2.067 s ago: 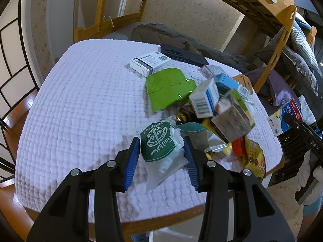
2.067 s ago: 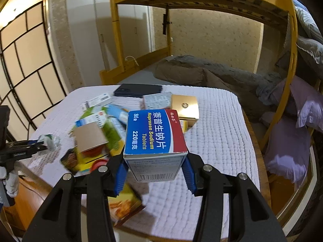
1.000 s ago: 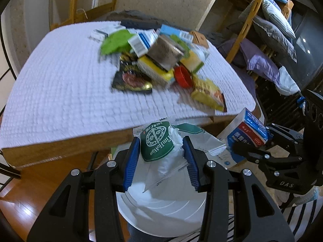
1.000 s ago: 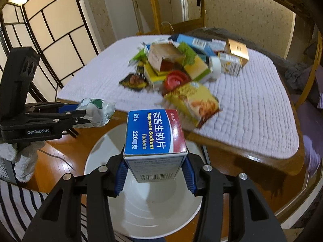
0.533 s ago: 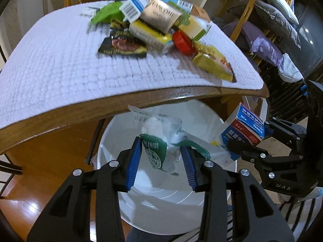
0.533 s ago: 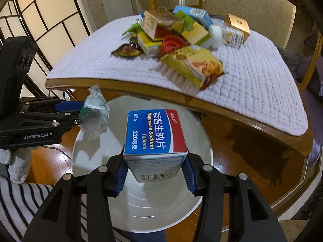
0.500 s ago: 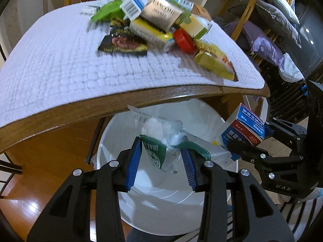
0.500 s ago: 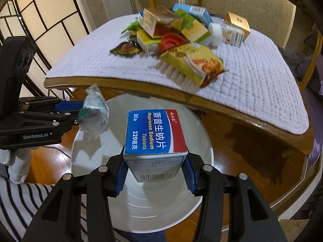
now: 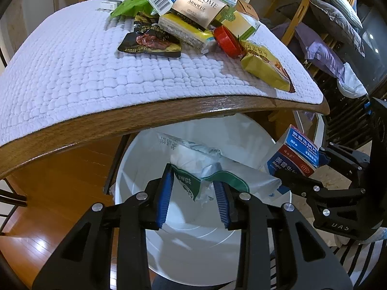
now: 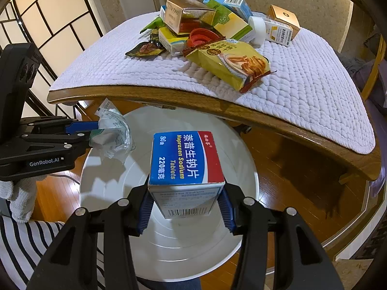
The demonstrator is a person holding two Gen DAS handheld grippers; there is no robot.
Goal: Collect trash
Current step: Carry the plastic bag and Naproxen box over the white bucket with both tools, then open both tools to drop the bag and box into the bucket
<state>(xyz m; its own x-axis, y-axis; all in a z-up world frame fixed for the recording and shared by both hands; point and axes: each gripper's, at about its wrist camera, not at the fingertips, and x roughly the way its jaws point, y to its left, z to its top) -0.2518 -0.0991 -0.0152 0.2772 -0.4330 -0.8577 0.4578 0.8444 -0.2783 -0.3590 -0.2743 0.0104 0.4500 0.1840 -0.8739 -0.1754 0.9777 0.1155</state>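
My left gripper (image 9: 194, 191) is shut on a crumpled white-and-green plastic wrapper (image 9: 193, 166) and holds it above the white round bin (image 9: 169, 261). From the right wrist view the same wrapper (image 10: 113, 130) hangs over the bin's left rim (image 10: 83, 166). A blue, red and white tablet box (image 10: 185, 169) is clamped in my right gripper (image 10: 185, 205), over the middle of the bin. The left wrist view shows that box (image 9: 293, 155) at the bin's right side.
A wooden table with a white quilted cover (image 9: 72, 72) overhangs the bin. On it lie several boxes, a gold carton (image 9: 200, 4), a red lid (image 9: 227, 39), a yellow snack bag (image 10: 229, 60) and a dark pouch (image 9: 150, 43). Wooden floor surrounds the bin; a gloved hand (image 10: 19, 198) and striped sleeve are at left.
Both grippers have sunk from table height to just above the bin, each still holding its item. The left jaws have squeezed the wrapper tighter.
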